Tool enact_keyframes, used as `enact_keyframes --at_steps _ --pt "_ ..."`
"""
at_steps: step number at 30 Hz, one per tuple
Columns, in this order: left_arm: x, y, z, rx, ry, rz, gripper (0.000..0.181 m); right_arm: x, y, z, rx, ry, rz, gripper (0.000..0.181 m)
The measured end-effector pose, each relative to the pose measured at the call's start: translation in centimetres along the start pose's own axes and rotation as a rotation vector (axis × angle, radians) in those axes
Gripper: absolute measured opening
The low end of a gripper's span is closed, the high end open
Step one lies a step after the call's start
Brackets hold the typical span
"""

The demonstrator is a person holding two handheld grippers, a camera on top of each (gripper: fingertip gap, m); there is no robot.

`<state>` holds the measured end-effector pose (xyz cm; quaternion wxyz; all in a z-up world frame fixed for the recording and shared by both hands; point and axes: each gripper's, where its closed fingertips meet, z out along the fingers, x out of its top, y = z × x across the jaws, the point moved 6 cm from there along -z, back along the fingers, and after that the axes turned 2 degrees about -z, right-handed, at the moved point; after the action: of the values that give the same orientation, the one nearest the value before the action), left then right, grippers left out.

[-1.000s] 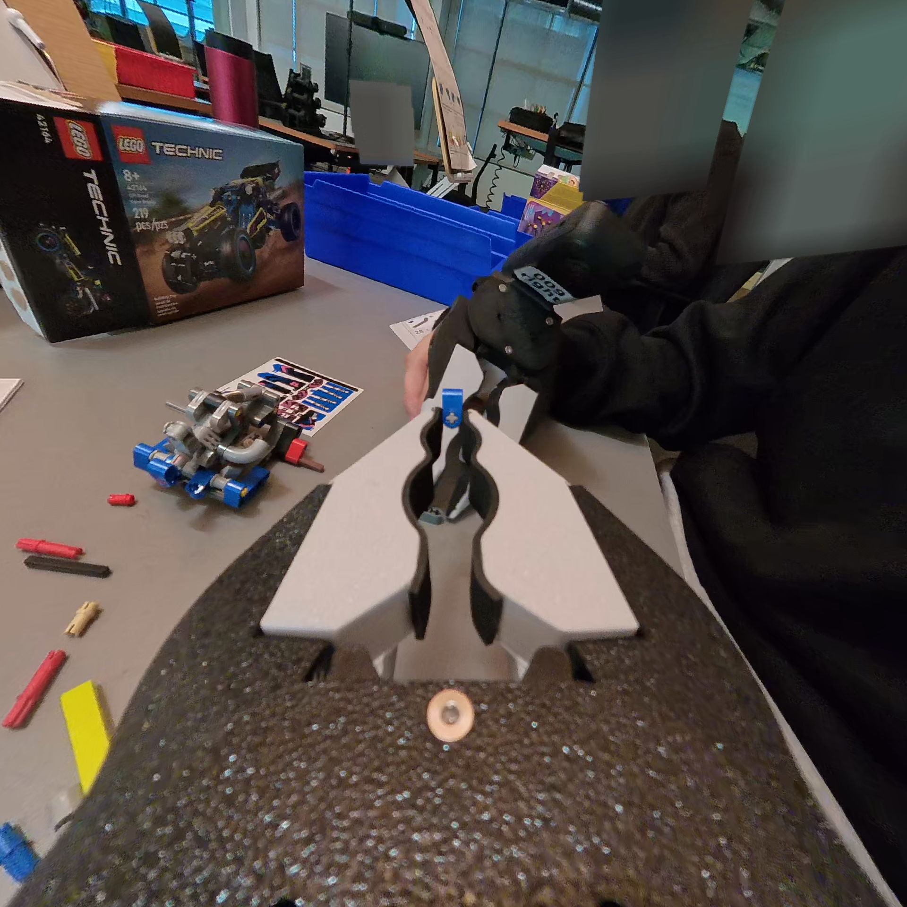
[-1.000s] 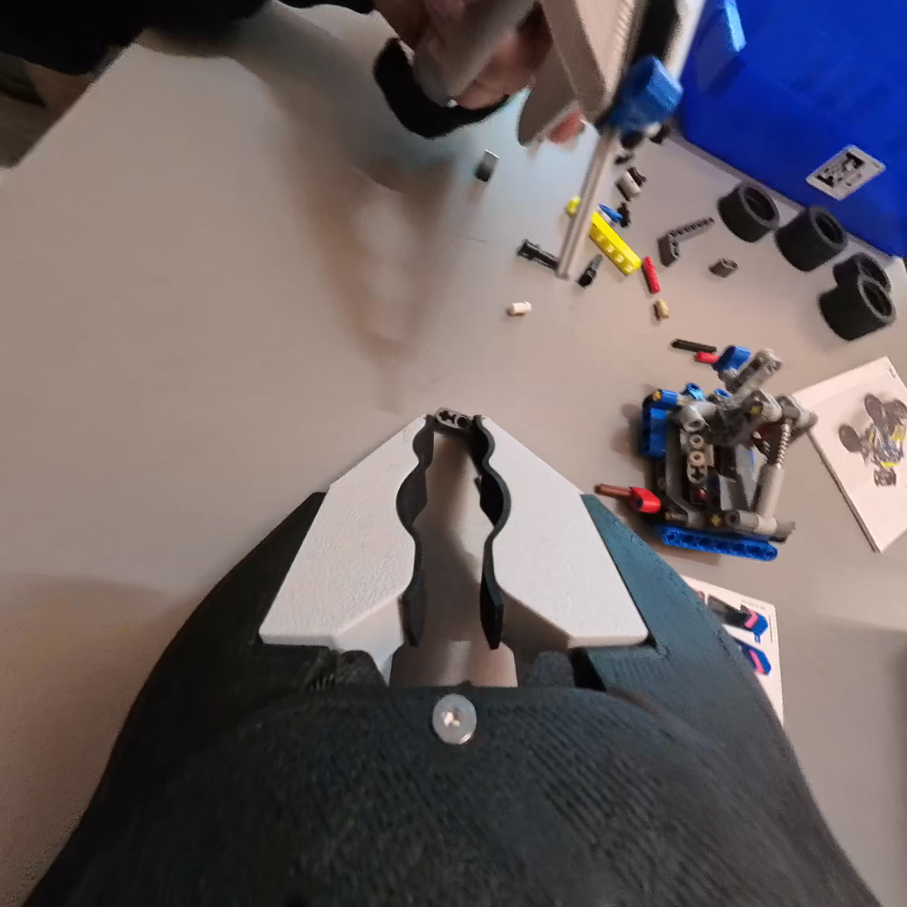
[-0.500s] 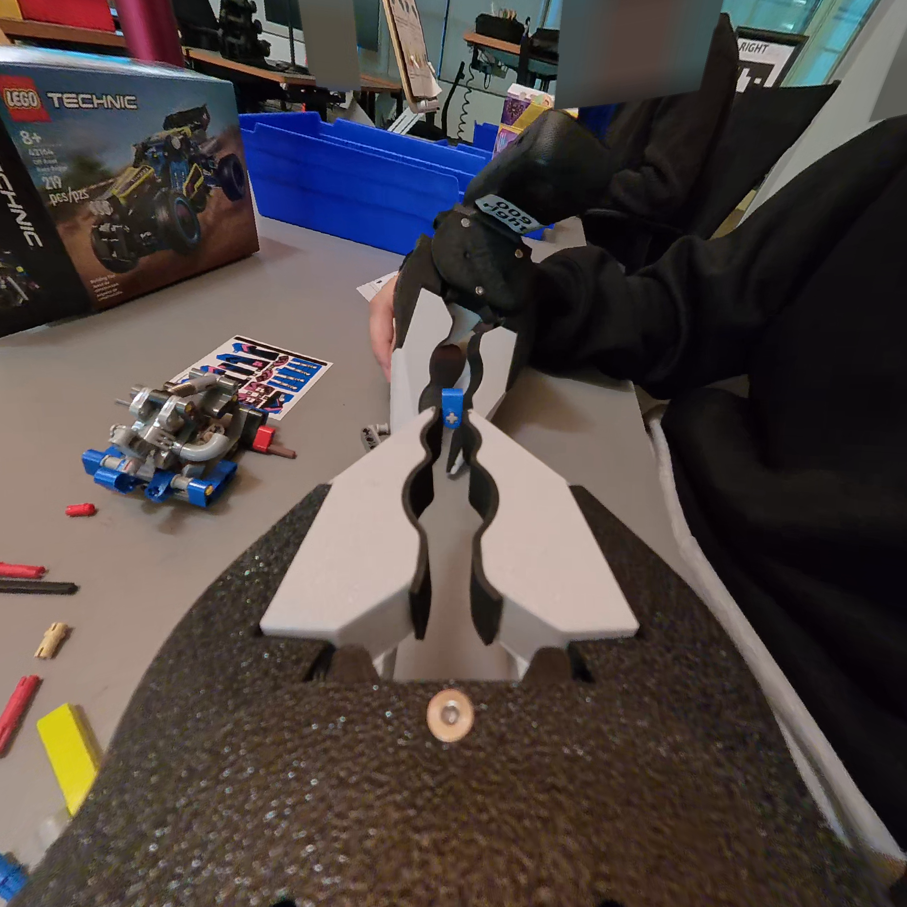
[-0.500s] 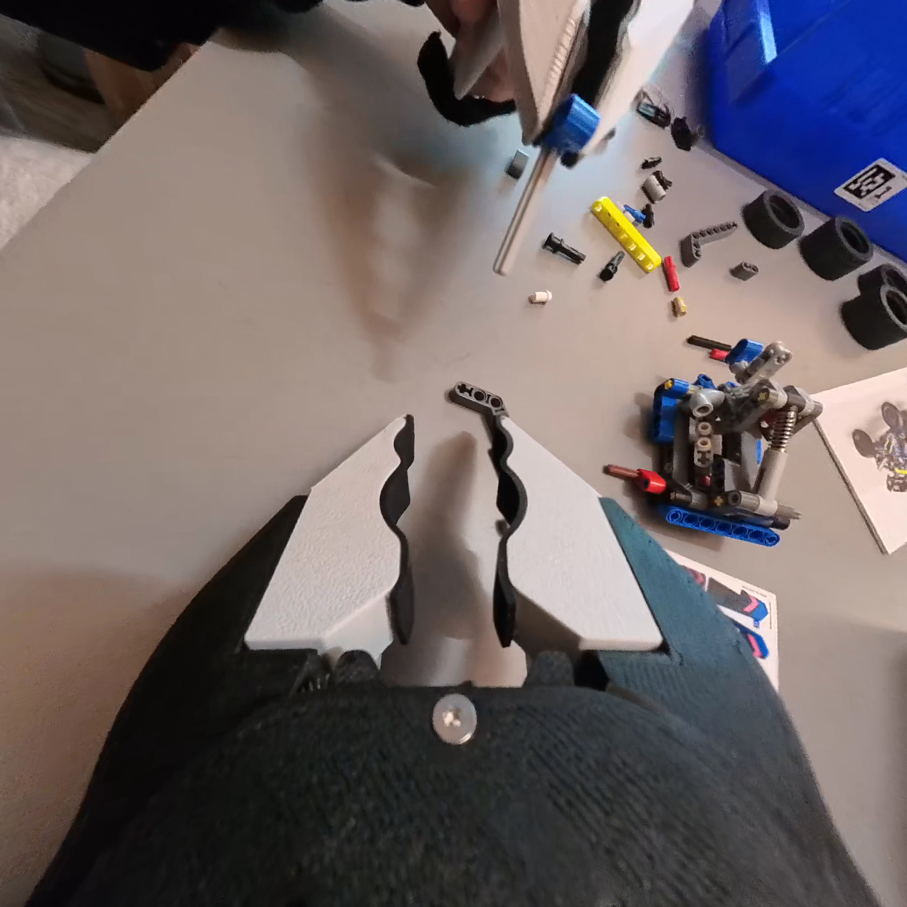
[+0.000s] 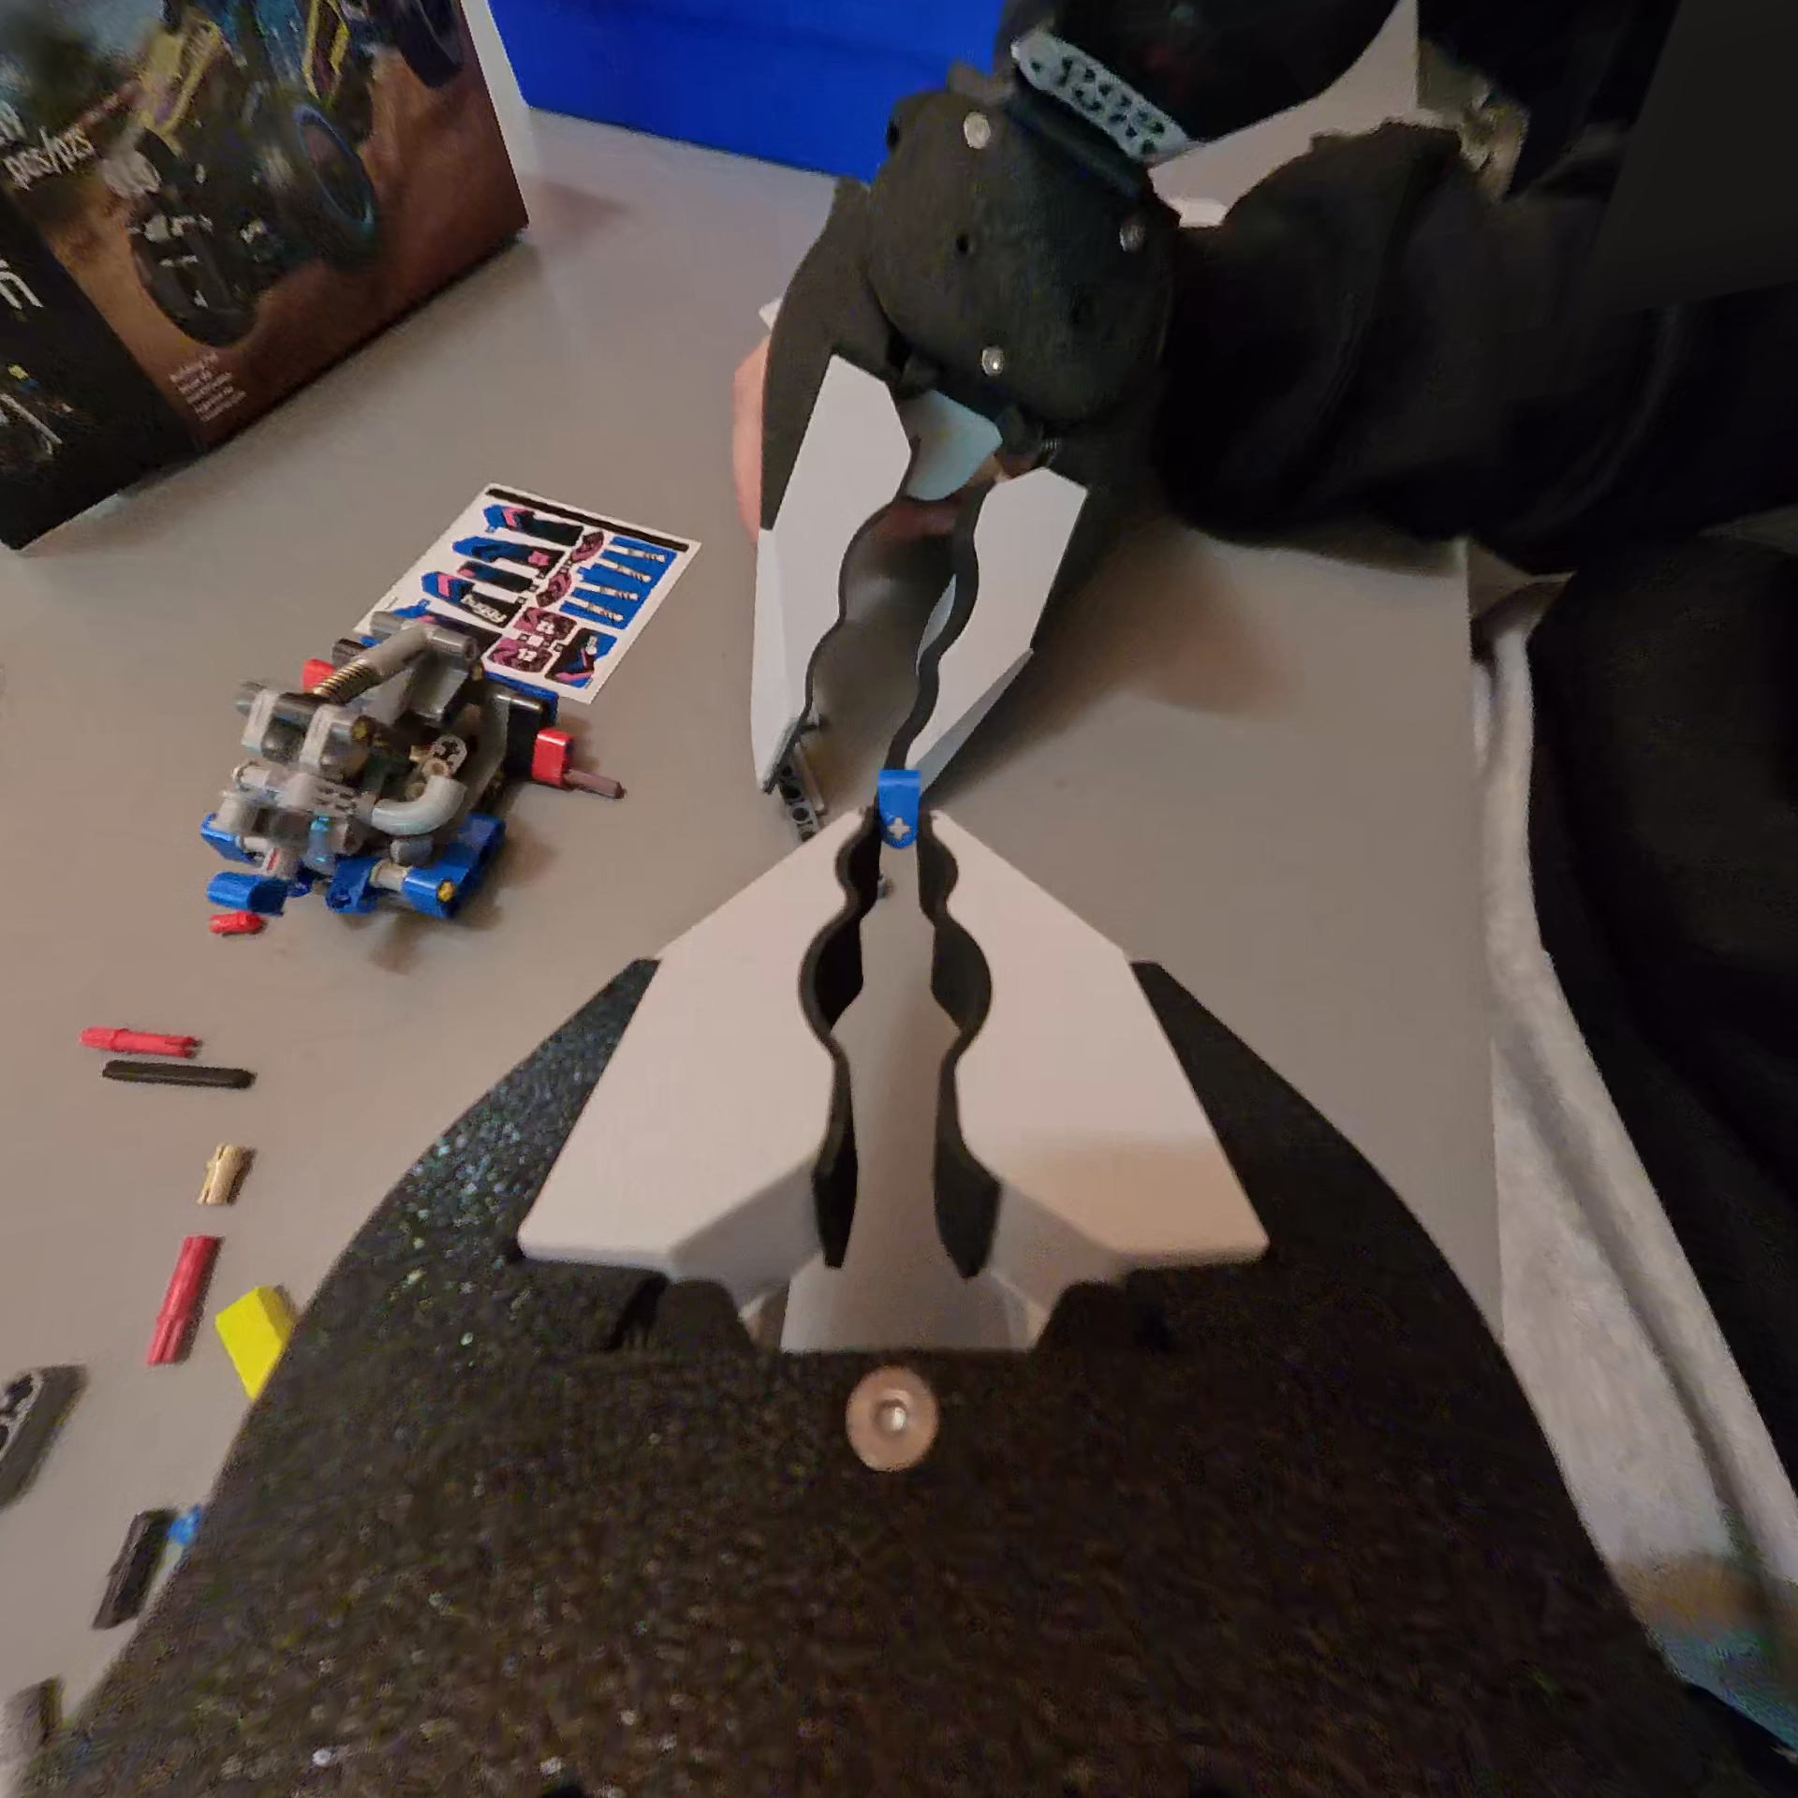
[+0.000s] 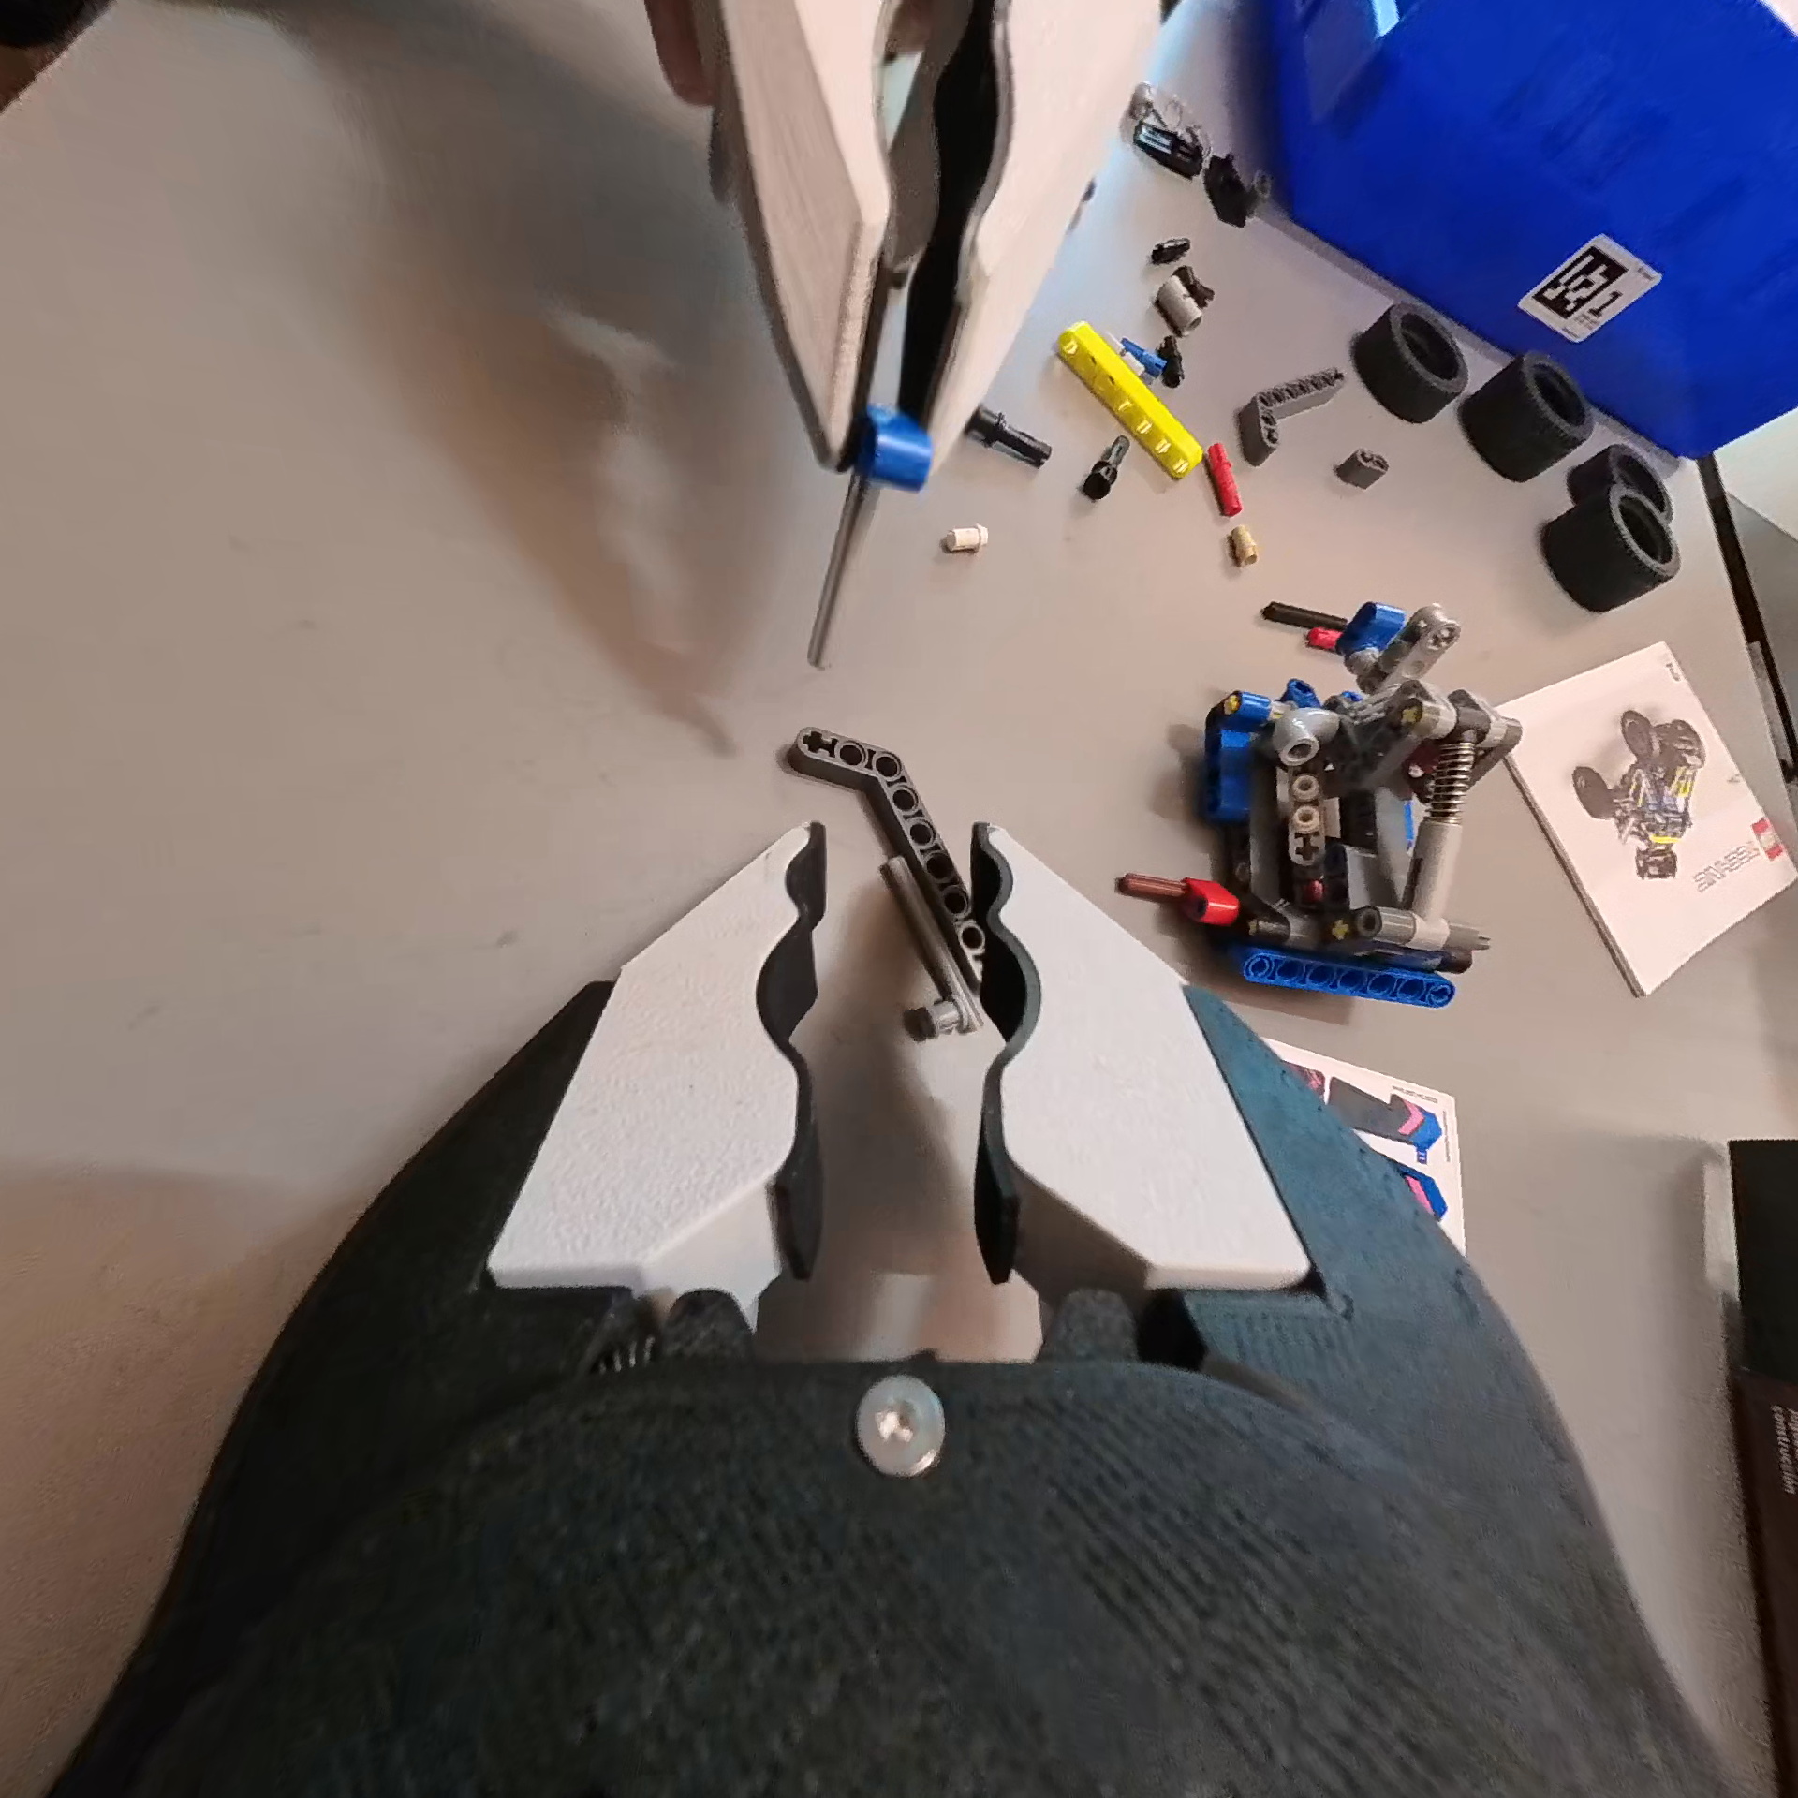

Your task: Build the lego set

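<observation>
My left gripper (image 5: 897, 839) is shut on a small blue connector (image 5: 897, 809) with a thin grey axle (image 6: 835, 574) pushed through it. In the right wrist view this gripper (image 6: 876, 457) holds the axle pointing down just above the table. My right gripper (image 6: 900, 837) is open and empty, low over the table. A dark grey bent beam (image 6: 900, 812) lies flat between its fingers, with a short light grey axle piece (image 6: 929, 939) beside it. In the left wrist view the right gripper (image 5: 848, 759) stands just beyond the blue connector. The partly built blue and grey chassis (image 5: 360, 778) (image 6: 1343, 856) sits apart.
A sticker sheet (image 5: 545, 593) and the set's box (image 5: 195, 243) lie behind the chassis. A blue bin (image 6: 1557, 146), several black tyres (image 6: 1518, 418), an instruction booklet (image 6: 1654, 817), a yellow beam (image 6: 1129, 399) and loose pins (image 5: 146, 1041) are scattered on the grey table.
My right gripper has opened and let go of the dark grey bent beam, which now lies on the table. My left gripper has come lower and closer with the blue connector and axle.
</observation>
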<state>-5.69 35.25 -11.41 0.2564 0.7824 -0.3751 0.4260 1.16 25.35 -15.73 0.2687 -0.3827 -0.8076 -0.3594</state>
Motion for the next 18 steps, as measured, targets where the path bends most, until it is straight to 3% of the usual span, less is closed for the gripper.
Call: enact_keyframes --at_steps 18 --pt "0.5 1.4 0.4 -0.011 -0.106 0.074 0.004 0.1 -0.4 0.1 0.059 0.037 -0.026 0.010"
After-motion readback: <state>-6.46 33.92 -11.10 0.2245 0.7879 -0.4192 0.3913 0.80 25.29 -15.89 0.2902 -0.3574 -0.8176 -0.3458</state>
